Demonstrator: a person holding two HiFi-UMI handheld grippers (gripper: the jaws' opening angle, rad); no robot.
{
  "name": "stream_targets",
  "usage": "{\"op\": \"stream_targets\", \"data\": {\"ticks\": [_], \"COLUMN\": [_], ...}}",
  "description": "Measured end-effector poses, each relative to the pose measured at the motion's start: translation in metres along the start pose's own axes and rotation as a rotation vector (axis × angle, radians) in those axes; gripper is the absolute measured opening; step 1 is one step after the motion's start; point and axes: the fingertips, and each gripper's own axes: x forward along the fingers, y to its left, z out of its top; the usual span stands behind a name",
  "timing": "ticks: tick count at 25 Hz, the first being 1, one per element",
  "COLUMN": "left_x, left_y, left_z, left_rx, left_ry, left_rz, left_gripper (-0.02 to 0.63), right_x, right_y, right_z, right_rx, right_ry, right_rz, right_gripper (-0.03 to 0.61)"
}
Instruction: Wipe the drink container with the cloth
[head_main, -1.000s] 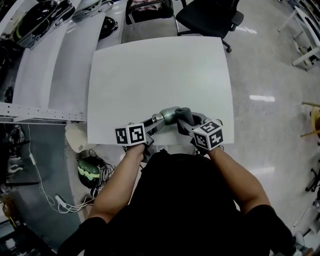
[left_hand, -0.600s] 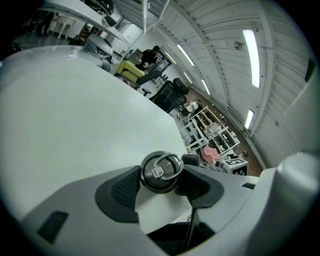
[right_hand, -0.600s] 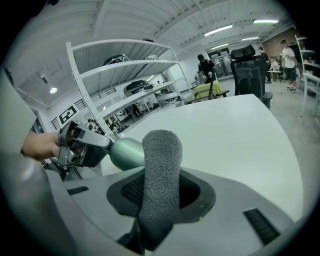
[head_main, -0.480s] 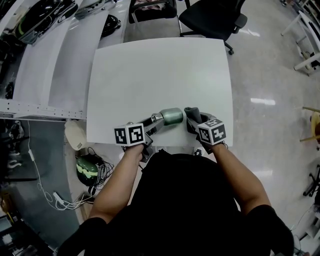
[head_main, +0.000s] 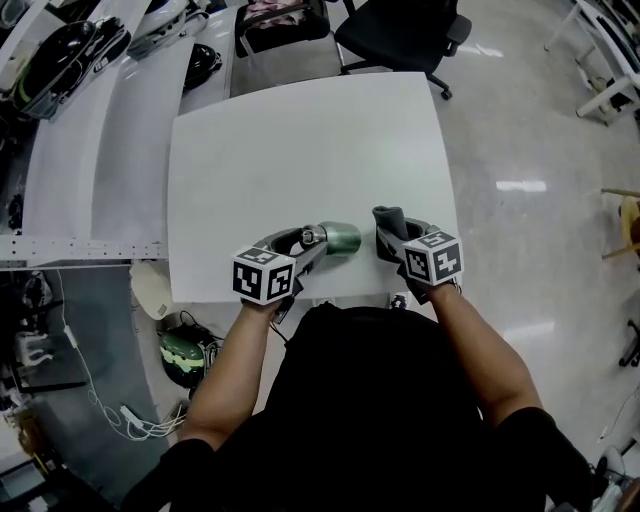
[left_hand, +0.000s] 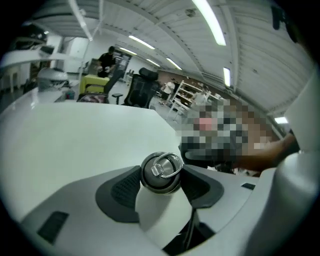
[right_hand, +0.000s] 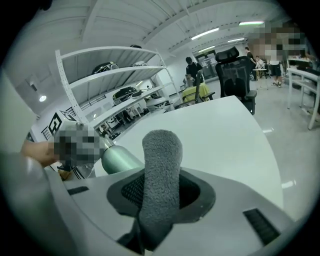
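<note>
A pale green drink bottle (head_main: 340, 238) with a dark metal cap and ring (left_hand: 161, 172) is held over the near edge of the white table (head_main: 300, 150). My left gripper (head_main: 308, 243) is shut on the bottle's cap end. The bottle's green body (right_hand: 120, 159) points toward my right gripper (head_main: 385, 232), which is shut on a folded grey cloth (right_hand: 161, 180). The cloth (head_main: 388, 219) sticks up between the jaws, a short gap to the right of the bottle, not touching it.
A black office chair (head_main: 400, 35) stands beyond the table's far edge. White shelving (head_main: 90, 110) with dark gear runs along the left. Cables and a green object (head_main: 180, 350) lie on the floor at the lower left.
The cloth in my right gripper was against the bottle's end a second ago; it has pulled off to the right, leaving a gap. Both grippers sit slightly lower in the view.
</note>
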Motion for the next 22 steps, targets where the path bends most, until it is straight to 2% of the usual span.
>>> {"op": "stream_targets", "data": {"ticks": [5, 9, 16, 19, 22], "left_x": [0.007, 0.012, 0.016, 0.015, 0.015], "left_y": [-0.028, -0.047, -0.079, -0.085, -0.088], "left_z": [0.009, 0.005, -0.006, -0.01, -0.013], "left_rx": [0.397, 0.633, 0.939, 1.006, 1.038], "left_ry": [0.095, 0.131, 0.133, 0.122, 0.121], "left_rz": [-0.035, -0.059, -0.063, -0.054, -0.049], "left_gripper": [0.258, 0.258, 0.258, 0.258, 0.258], "right_x": [-0.015, -0.025, -0.024, -0.012, 0.002], "right_y": [0.0, 0.009, 0.028, 0.041, 0.059], "right_z": [0.009, 0.022, 0.063, 0.082, 0.093], "right_rx": [0.065, 0.153, 0.33, 0.358, 0.311], "right_ry": [-0.049, -0.115, -0.235, -0.246, -0.213], "right_rz": [0.027, 0.088, 0.239, 0.301, 0.353], "right_gripper": [0.107, 0.106, 0.107, 0.107, 0.106]}}
